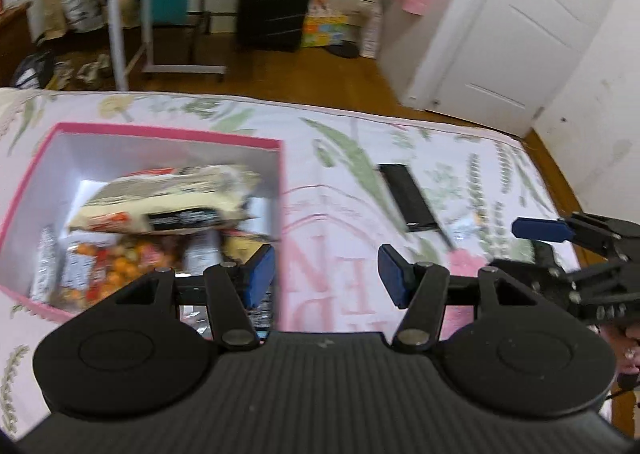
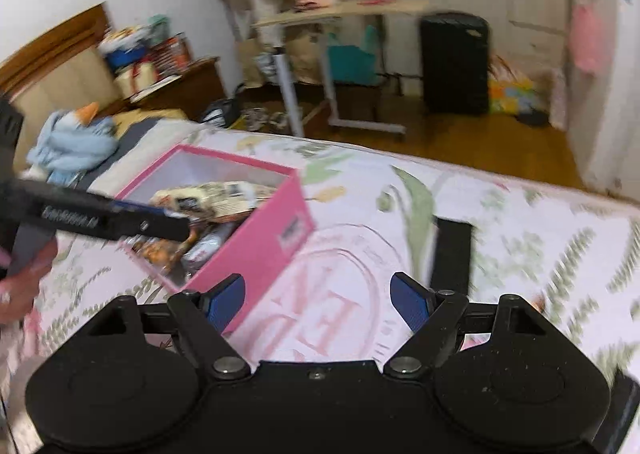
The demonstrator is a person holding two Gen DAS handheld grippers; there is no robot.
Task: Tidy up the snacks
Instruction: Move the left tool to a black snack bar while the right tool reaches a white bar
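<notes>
A pink box [image 1: 160,133] sits on the floral bedspread, left of centre, holding several snack packets. A cream noodle packet [image 1: 168,197] lies on top and an orange snack bag [image 1: 120,266] below it. My left gripper [image 1: 326,274] is open and empty, just right of the box's near corner. My right gripper [image 2: 318,304] is open and empty, above the bedspread beside the box [image 2: 260,238]. A flat black packet [image 1: 412,193] lies on the bedspread right of the box; it also shows in the right wrist view [image 2: 452,250]. The left gripper [image 2: 120,219] reaches over the box in the right wrist view.
The bedspread [image 1: 360,125] ends at a wooden floor [image 1: 300,77]. Beyond stand a rolling desk [image 1: 168,13], a black suitcase [image 1: 276,1] and a white door [image 1: 520,21]. A blue plush toy [image 2: 72,141] lies at the bed's head.
</notes>
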